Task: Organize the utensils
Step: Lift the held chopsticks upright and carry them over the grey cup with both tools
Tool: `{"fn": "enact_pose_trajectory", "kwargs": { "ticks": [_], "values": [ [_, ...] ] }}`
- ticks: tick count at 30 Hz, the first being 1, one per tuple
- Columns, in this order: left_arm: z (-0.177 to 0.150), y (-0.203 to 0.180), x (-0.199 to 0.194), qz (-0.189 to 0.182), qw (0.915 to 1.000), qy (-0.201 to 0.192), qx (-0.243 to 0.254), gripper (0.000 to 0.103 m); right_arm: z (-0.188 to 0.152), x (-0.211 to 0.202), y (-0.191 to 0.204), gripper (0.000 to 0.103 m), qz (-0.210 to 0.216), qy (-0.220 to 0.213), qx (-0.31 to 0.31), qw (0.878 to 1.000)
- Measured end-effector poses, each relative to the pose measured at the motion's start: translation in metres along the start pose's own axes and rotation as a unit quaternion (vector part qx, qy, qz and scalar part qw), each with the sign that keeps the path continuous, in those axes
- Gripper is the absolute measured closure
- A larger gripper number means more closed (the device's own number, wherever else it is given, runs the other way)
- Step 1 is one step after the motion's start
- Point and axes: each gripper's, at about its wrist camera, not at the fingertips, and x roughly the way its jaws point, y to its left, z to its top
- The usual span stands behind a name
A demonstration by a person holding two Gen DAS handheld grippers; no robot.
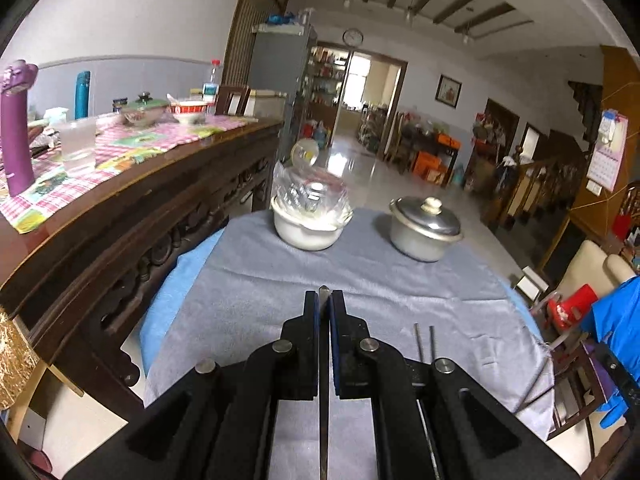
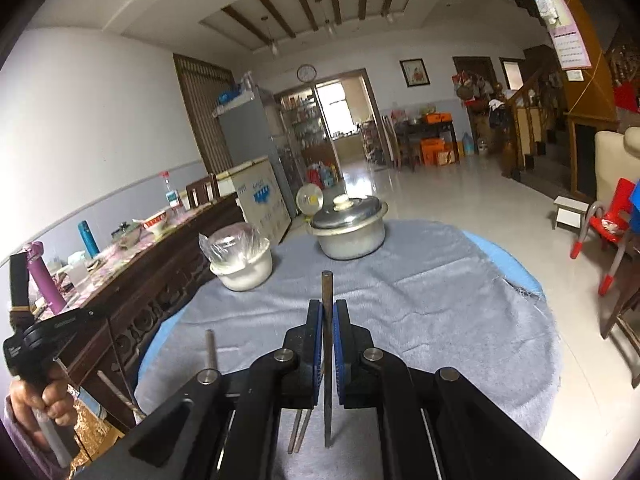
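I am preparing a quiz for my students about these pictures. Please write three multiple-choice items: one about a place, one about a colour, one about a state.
1. Where does the metal pot stand relative to the white pot, in the left wrist view?
A. to its right
B. to its left
C. on top of it

2. What colour is the cloth under both pots?
A. red
B. grey
C. yellow

3. What state is the right gripper in?
A. wide open and empty
B. shut on a chopstick
C. out of view

Answers:
1 A, the lidded metal pot sits right of the white pot on the table.
2 B, the cloth is grey.
3 B, a dark chopstick sticks out between the closed fingers.
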Motion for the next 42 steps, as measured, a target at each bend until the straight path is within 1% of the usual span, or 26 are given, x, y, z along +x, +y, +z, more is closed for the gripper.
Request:
{"fn": "enact_pose_trajectory", "kwargs": {
  "ticks": [4,11,17,23,31,42],
  "values": [
    [-0.006,-0.011,-0.029,-0.012,0.9995,-0.028,0.004,0.098,-0.002,-0.013,0.003,0.097,0.002,-0.010,0.007,1.000],
    [-0.008,-0.026,-0.067,-0.027,0.9970,-0.070,0.018,0.098,-0.001,-0.034,0.006,0.097,-0.001,-0.025,0.005,1.000],
    [-0.011,-0.029,-0.086,-0.041,0.9954,-0.085,0.012,0.098,-0.004,-0.048,0.010,0.097,-0.006,-0.034,0.005,0.999],
    [-0.018,-0.032,-0.100,-0.049,0.9941,-0.096,0.012,0.098,-0.006,-0.056,0.014,0.097,-0.013,-0.034,0.007,0.999],
    [-0.020,-0.034,-0.118,-0.063,0.9923,-0.106,0.010,0.098,-0.001,-0.080,0.023,0.097,-0.017,-0.053,-0.002,0.998],
    [-0.018,-0.037,-0.140,-0.067,0.9880,-0.139,0.005,0.098,0.006,-0.105,0.037,0.097,-0.012,-0.079,-0.015,0.997]
  ]
}}
